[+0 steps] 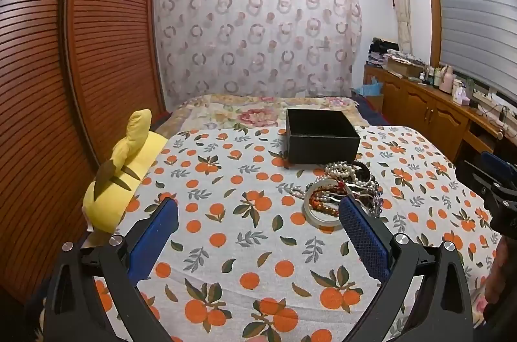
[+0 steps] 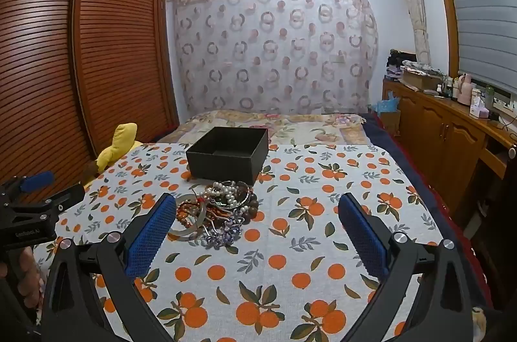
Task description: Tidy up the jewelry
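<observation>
A pile of jewelry [image 1: 342, 190] lies on the orange-print cloth: pearl strands, bead bracelets and a pale jade bangle [image 1: 320, 214]. It also shows in the right wrist view [image 2: 219, 209]. An open, empty black box [image 1: 321, 135] stands just behind the pile, also seen in the right wrist view [image 2: 227, 156]. My left gripper [image 1: 258, 206] is open and empty, with the pile just beyond its right finger. My right gripper [image 2: 257, 203] is open and empty, with the pile by its left finger.
A yellow plush toy [image 1: 119, 177] lies at the cloth's left edge beside a wooden slatted wardrobe [image 1: 48, 83]. A wooden cabinet [image 2: 452, 132] with bottles runs along the right wall. The orange-print cloth [image 2: 290, 271] covers the bed.
</observation>
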### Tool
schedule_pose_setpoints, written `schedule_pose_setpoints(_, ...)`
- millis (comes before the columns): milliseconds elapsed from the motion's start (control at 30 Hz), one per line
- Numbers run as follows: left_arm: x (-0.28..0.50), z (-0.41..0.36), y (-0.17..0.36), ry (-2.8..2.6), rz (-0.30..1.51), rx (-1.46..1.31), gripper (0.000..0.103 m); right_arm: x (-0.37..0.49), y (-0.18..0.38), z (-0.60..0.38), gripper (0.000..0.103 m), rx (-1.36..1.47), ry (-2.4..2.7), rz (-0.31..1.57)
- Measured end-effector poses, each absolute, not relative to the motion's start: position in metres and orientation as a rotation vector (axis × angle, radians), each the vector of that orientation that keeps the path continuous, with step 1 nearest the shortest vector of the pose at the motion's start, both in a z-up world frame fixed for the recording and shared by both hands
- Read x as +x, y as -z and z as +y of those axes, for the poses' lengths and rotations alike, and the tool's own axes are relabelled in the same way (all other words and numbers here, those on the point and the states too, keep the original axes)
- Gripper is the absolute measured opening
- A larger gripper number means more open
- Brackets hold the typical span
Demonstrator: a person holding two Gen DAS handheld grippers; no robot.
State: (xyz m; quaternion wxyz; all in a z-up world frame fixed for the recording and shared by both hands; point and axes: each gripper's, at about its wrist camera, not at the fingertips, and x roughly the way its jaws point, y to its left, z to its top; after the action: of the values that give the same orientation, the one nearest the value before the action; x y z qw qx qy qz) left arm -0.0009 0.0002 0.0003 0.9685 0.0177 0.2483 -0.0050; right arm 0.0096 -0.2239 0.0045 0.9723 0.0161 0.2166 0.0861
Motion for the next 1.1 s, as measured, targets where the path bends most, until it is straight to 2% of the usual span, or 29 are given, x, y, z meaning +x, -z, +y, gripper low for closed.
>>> schedule_pose_setpoints(1100,-0.007,0.002,-0.014,0.013,0.474,0.037,0.097,0.009,-0.007,-0.225,0.101,0.031,-0.176,0.43)
